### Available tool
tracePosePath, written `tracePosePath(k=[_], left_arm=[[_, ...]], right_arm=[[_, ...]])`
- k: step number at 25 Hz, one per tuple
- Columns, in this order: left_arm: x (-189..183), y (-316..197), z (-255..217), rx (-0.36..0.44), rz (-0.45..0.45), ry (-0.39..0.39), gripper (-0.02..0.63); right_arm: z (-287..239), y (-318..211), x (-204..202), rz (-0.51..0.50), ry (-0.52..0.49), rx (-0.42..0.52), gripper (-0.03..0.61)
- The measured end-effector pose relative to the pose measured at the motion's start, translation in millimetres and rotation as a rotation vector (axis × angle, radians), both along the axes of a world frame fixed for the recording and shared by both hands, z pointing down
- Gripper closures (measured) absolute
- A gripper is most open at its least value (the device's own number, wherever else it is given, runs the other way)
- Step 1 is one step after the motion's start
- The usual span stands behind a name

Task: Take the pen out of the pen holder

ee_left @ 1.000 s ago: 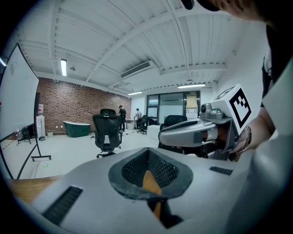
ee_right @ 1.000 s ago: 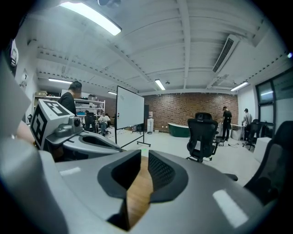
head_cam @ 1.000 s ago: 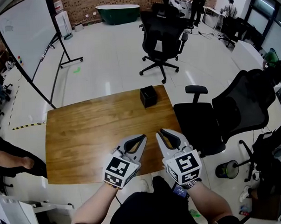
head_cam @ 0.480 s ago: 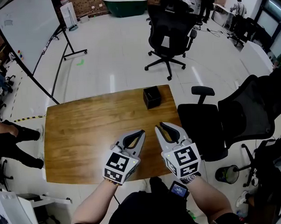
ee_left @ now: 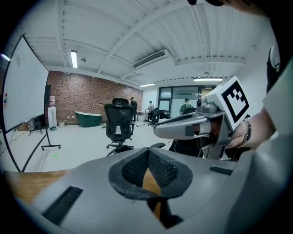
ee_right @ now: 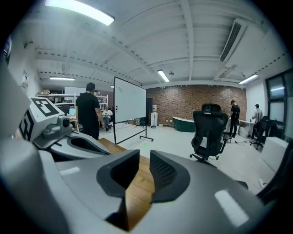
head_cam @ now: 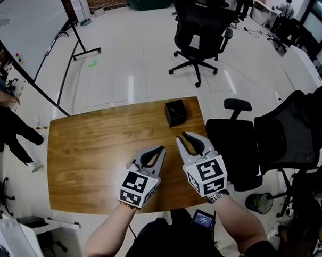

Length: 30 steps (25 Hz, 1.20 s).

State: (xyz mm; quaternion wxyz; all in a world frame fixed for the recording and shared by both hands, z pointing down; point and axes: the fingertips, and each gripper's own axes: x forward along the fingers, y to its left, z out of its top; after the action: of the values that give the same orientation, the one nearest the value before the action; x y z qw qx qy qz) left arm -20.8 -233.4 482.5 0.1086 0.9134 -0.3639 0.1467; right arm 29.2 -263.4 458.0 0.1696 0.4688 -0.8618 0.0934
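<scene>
Both grippers hang well short of the black pen holder (head_cam: 175,113), on its near side, the left gripper (head_cam: 162,149) pressed together, the right gripper (head_cam: 181,136) empty, its jaws just opening; no pen shows, so it may sit hidden inside or be gone already.

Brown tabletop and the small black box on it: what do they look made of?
The brown rectangular tabletop looks like wood or wood-grain laminate with a semi-gloss finish: streaked grain and a pale glare of light show on it. The small black square box looks matte, perhaps plastic or leatherette; it is too small to tell which.
</scene>
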Motion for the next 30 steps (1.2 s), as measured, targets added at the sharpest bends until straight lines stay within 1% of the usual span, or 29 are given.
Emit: tracePosePath(k=[7, 16, 24, 30], left_arm=[[4.3, -37.0, 22.3, -0.034, -0.032, -0.011, 0.609], [0.0, -82.3, 53.0, -0.078, -0.063, -0.020, 0.609], [-4.3, -117.9, 75.5, -0.118, -0.090, -0.013, 0.609], [-6.0, -142.8, 89.7, -0.126, -0.111, -0.009, 0.609]], right_arm=[[26.7, -47.4, 0.5, -0.015, 0.029, -0.028, 0.497], [63.4, -106.4, -5.5, -0.021, 0.074, -0.059, 0.483], [104.1, -151.8, -11.1, -0.027, 0.122, -0.114, 0.468], [127.1, -184.0, -13.2, -0.026, 0.153, -0.135, 0.457]])
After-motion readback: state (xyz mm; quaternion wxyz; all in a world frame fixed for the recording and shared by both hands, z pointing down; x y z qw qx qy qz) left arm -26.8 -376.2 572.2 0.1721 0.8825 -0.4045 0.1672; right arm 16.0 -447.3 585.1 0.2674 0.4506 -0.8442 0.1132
